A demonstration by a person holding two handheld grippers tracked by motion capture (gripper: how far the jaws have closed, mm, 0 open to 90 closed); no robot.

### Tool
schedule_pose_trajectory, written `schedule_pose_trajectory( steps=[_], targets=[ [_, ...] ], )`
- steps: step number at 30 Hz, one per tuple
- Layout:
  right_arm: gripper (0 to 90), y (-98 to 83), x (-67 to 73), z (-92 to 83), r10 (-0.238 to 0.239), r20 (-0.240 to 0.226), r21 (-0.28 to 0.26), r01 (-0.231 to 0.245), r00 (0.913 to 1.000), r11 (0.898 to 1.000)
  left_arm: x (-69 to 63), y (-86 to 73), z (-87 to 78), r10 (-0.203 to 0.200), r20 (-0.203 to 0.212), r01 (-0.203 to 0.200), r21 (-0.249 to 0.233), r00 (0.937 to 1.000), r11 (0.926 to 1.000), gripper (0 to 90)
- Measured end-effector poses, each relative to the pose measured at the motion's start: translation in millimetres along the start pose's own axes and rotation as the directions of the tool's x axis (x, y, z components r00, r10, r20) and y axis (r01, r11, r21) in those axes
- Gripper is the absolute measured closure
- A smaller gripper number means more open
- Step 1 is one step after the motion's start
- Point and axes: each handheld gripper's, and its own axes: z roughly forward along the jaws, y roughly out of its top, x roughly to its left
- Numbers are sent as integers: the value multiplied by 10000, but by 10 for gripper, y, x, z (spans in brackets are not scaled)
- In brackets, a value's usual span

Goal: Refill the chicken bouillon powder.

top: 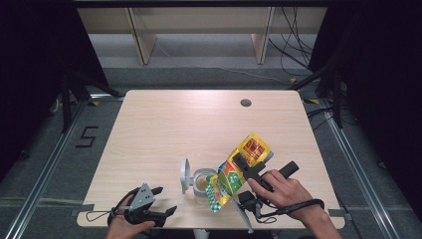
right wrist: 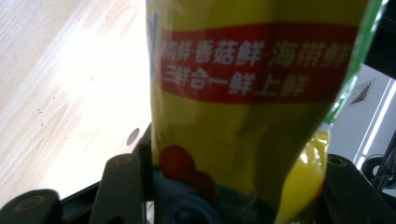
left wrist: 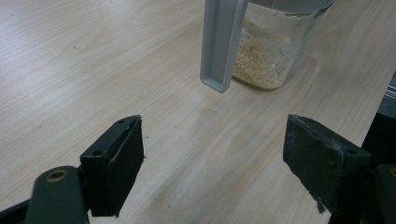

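Near the front edge of the tabletop (top: 164,119), a yellow seasoning pouch (top: 238,169) hangs tilted, its lower end over the mouth of a glass jar (top: 201,185) partly filled with pale granules. The right tongs (top: 242,167) pinch the pouch across its middle, both jaws pressed against it. Beside the jar stands its grey flip lid (top: 185,175), and well to the left the left tongs (top: 164,201) rest spread with nothing between them.

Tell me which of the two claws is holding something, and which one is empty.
The right claw is holding: it grips the yellow seasoning pouch, tilted over the glass jar. The left claw stands open and empty, near the table's front edge.
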Motion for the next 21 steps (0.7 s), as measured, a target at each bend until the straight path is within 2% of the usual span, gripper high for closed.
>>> schedule_pose_trajectory(
  steps=[8, 10, 11, 13, 14, 15, 21],
  targets=[
    [498, -7, 10, -4, 220, 5, 28, -220, 9998, 9998, 0, 1, -2, 3, -8, -3, -7, 10000, 10000, 200],
    [500, -15, 9, -4, 266, -22, 14, -266, 9996, 9996, 16, 7, -6, 304, -29, -304, -4, 9995, 9995, 200],
    [500, -20, 11, -2, 312, -20, -2, -312, 9995, 9995, 2, 1, -2, 49, -15, -49, -8, 10000, 10000, 200],
    [501, -25, 17, 2, 336, 2, 5, -336, 9994, 9994, 21, 2, -12, 255, -109, -252, 224, 9996, 9994, 200],
    [501, -27, 20, 1, 362, -15, 14, -362, 9993, 9993, 19, 2, -10, 227, -101, -225, 206, 9997, 9995, 200],
    [501, -29, 23, -1, 406, -10, 25, -406, 9992, 9992, 0, 0, -1, -2, -6, 2, -5, 10000, 10000, 200],
    [502, -36, 15, -6, 273, -98, -29, -273, 9996, 9996, 8, 2, -4, 150, -24, -150, 120, 9999, 9998, 200]
  ],
)
